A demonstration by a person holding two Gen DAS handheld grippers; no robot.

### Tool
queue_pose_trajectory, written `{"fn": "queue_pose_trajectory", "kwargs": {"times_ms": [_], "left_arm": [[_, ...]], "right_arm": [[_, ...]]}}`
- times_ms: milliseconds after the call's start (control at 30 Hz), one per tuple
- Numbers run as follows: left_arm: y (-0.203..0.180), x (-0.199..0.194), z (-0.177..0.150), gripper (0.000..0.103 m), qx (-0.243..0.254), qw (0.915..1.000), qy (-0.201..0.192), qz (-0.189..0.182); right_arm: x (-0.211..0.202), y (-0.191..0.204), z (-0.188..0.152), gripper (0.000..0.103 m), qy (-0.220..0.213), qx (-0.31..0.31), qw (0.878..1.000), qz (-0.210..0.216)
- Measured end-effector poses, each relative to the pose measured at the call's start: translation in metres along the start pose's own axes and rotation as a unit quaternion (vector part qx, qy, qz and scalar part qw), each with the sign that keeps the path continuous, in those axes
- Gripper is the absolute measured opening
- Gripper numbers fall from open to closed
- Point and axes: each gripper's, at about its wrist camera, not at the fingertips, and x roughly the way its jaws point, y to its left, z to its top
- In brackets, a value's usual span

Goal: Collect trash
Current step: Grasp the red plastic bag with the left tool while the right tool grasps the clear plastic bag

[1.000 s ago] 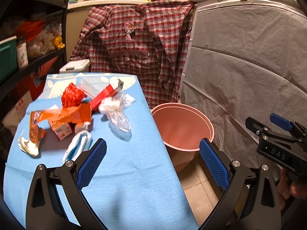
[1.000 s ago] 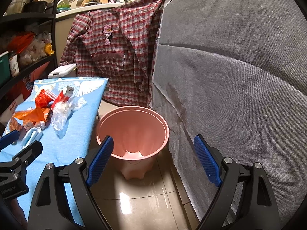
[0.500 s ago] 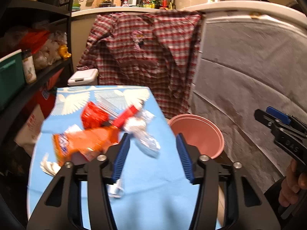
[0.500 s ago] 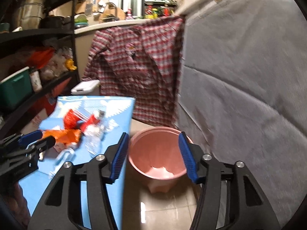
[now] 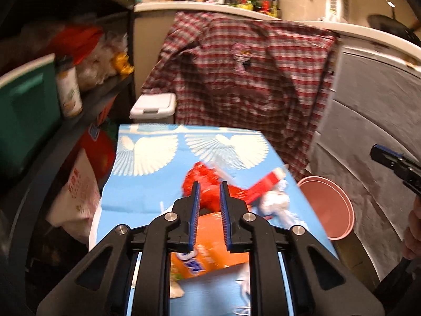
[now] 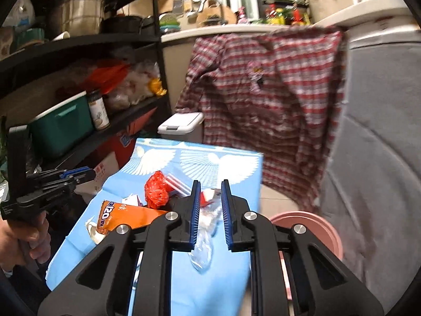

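Left wrist view: the left tool (image 5: 209, 205) is nearly pressed together, empty. So is the right tool (image 6: 209, 208). All trash (image 6: 156, 190) lies on the counter (image 6: 226, 284); the bucket (image 5: 332, 206) (at 3 o'clock) awaits.

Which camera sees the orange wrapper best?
The right wrist view. There the orange wrapper lies in plain sight on the blue tablecloth, left of the right tongs, with its print showing. In the left wrist view it is blurred and mostly hidden behind the left tongs.
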Motion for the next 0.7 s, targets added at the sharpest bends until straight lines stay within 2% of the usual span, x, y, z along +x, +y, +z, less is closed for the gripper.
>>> {"fn": "queue_pose_trajectory", "kwargs": {"times_ms": [133, 267, 333, 467, 567, 633, 700], "left_arm": [[0.028, 0.024, -0.005, 0.015, -0.017, 0.9992, 0.034, -0.008], [0.038, 0.046, -0.008, 0.015, -0.018, 0.9984, 0.054, -0.009], [0.043, 0.057, -0.010, 0.015, -0.029, 0.9973, 0.067, -0.007], [0.041, 0.072, -0.012, 0.016, -0.038, 0.9964, 0.074, -0.016], [0.030, 0.083, -0.010, 0.018, -0.049, 0.9946, 0.080, -0.044], [0.023, 0.092, -0.008, 0.029, -0.056, 0.9931, 0.088, -0.054], [0.013, 0.103, -0.006, 0.053, -0.061, 0.9916, 0.097, -0.061]], "right_arm": [[0.050, -0.005, -0.021, 0.017, 0.033, 0.026, 0.999, 0.019], [0.093, -0.014, -0.037, 0.020, 0.069, 0.064, 0.995, 0.026], [0.112, -0.016, -0.041, 0.022, 0.083, 0.060, 0.995, 0.021], [0.144, -0.021, -0.050, 0.041, 0.118, 0.082, 0.989, 0.037], [0.163, -0.018, -0.059, 0.048, 0.143, 0.081, 0.985, 0.049], [0.173, -0.019, -0.063, 0.050, 0.156, 0.088, 0.982, 0.055], [0.180, -0.020, -0.066, 0.051, 0.163, 0.090, 0.981, 0.057]]}}
